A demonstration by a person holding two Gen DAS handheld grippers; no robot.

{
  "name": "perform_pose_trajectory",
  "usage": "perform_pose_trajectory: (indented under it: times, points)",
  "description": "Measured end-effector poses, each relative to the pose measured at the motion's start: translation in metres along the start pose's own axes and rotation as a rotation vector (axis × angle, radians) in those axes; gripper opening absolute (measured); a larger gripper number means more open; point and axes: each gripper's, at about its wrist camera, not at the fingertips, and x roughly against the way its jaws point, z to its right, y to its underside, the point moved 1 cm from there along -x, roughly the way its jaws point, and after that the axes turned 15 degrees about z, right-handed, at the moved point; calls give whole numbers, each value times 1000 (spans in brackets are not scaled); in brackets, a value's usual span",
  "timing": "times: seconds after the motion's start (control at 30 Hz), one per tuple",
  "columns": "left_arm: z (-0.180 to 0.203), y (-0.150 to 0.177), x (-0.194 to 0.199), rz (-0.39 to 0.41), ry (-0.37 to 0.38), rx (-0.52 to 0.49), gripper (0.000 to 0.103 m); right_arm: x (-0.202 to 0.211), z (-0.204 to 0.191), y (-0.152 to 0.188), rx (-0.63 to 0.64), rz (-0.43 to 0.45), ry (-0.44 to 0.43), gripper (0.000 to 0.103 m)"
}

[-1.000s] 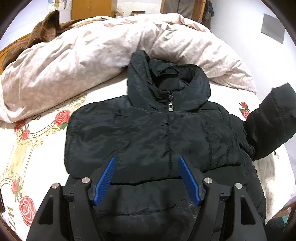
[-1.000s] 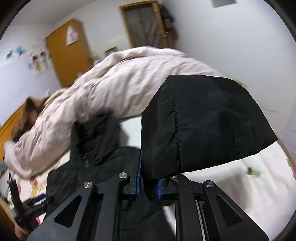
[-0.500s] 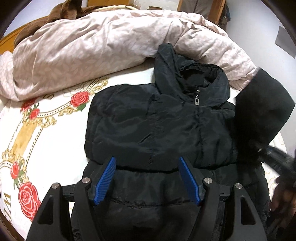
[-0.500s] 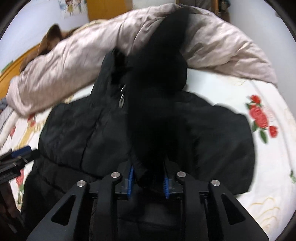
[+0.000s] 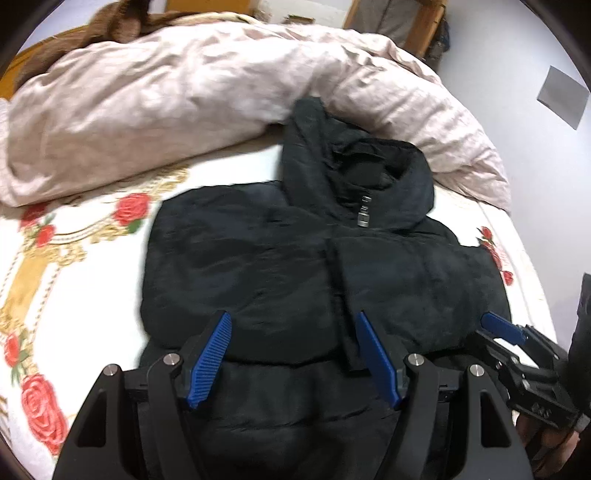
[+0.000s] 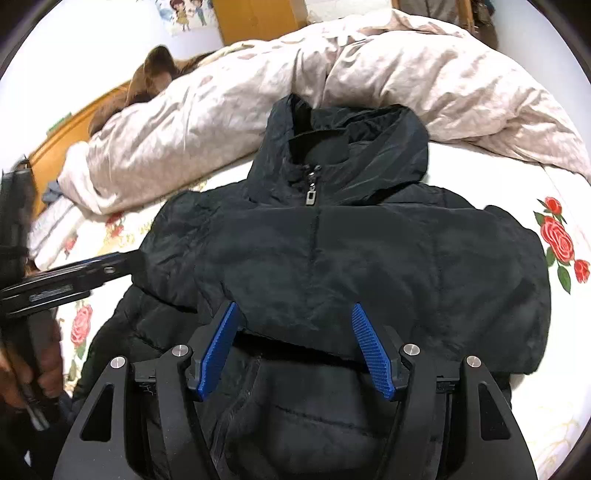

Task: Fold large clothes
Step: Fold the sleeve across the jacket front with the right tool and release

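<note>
Both wrist cameras look steeply down, close, at one jacket [image 5: 295, 266] from opposite sides.

A rumpled pale pink duvet [image 5: 207, 110] lies heaped across the upper half of the left wrist frame, on a white bed sheet [image 5: 85, 258] printed with red roses and gold scrolls. A brown blanket [image 6: 155, 74] pokes out behind the duvet at upper left of the right wrist frame, near an orange wooden wardrobe [image 6: 255, 18] and a cartoon poster [image 6: 183, 14]. A grey square [image 5: 563, 96] hangs on the wall at upper right.
</note>
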Motion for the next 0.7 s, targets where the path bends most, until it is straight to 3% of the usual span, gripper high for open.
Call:
perform_pose_trajectory:
  times: [0.27,0.33,0.37,0.4,0.53,0.7]
  points:
    - [40,10,-66,-108,83,-35,74,23,67,11,-97,5,155,65]
    - [48,11,-70,-93,92,-64,63,26,85,13,-118,6,195,65]
    - [53,10,-70,-80,93,-84,39,27,93,13,-124,9,211,65]
    - [55,8,-68,-68,82,-105,22,29,100,12,-128,11,227,65]
    - [50,-9,-62,11,51,-130,15,32,121,6,-148,37,273,65]
    - [39,-15,-78,6,1,-137,15,21,134,-8,-125,73,298,65]
